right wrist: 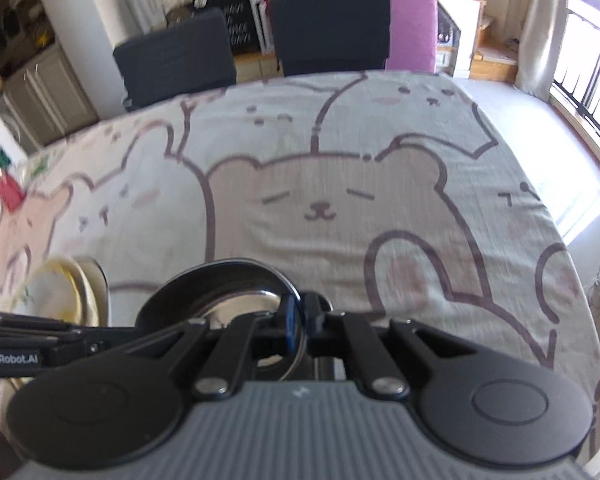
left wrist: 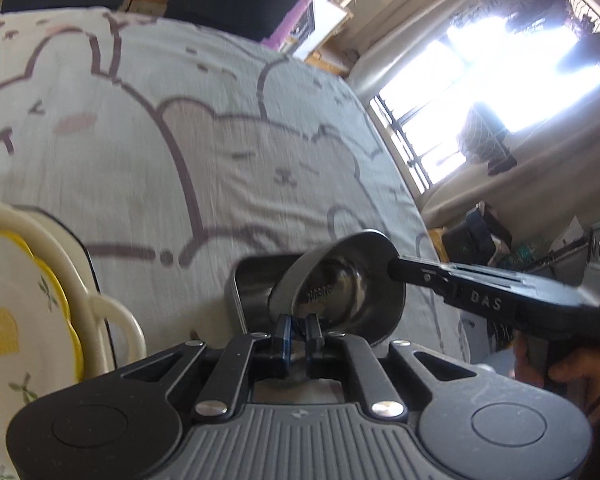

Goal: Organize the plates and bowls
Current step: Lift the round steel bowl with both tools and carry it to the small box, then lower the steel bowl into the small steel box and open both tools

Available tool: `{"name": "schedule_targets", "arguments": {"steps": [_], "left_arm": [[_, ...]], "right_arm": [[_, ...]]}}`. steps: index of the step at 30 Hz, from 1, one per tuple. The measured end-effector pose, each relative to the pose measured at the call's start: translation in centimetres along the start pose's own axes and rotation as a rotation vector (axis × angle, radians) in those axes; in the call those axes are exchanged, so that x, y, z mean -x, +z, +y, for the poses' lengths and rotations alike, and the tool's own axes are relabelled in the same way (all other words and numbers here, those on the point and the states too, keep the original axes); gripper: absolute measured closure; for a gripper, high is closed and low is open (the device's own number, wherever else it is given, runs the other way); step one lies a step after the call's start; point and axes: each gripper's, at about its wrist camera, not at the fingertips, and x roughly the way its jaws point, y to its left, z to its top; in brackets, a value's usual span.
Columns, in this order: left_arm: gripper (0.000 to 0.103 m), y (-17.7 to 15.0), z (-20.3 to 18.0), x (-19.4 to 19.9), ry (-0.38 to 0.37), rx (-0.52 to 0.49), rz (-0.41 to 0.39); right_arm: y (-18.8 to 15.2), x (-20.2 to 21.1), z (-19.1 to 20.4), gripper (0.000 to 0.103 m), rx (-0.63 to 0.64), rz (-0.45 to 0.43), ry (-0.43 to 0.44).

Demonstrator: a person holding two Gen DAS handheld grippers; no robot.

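Observation:
A shiny steel bowl [left wrist: 340,284] is held tilted above the bear-print tablecloth [left wrist: 180,140]. My left gripper [left wrist: 298,330] is shut on its near rim. My right gripper [left wrist: 396,270] comes in from the right and is shut on the bowl's far rim. In the right wrist view the same bowl [right wrist: 228,288] sits just ahead of my right gripper [right wrist: 300,320], whose jaws pinch its rim, and the left gripper's arm [right wrist: 40,340] reaches in from the left. A cream dish rack [left wrist: 96,304] at the left holds a white plate with yellow flowers [left wrist: 12,320].
A dark rectangular tray [left wrist: 252,280] lies under the bowl. Two dark chairs [right wrist: 328,28] and a purple cushion [right wrist: 412,24] stand at the table's far edge. A barred window [left wrist: 480,92] is at the right. The plates in the rack also show at the left [right wrist: 60,292].

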Motion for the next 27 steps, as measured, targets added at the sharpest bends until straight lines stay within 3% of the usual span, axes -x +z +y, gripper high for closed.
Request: {"name": "schedule_targets", "arguments": {"steps": [9, 17, 20, 22, 27], "left_arm": [[0.092, -1.5, -0.9, -2.1, 0.020, -0.057, 0.079], [0.093, -1.8, -1.0, -2.6, 0.037, -0.088, 0.099], [0.100, -2.0, -1.0, -2.8, 0.026, -0.093, 0.114], [0.101, -2.1, -1.3, -3.0, 0.015, -0.102, 0.124], [0.101, -2.2, -1.7, -3.1, 0.012, -0.133, 0.126]], "right_arm": [[-0.6, -2.2, 0.3, 0.094, 0.064, 0.082, -0.054], [-0.1, -3.9, 1.0, 0.092, 0.095, 0.113, -0.066], [0.1, -4.7, 1.2, 0.091, 0.105, 0.127, -0.075], [0.3, -5.3, 1.3, 0.096, 0.098, 0.142, -0.067], [0.4, -6.5, 2.0, 0.095, 0.121, 0.160, -0.085]]}}
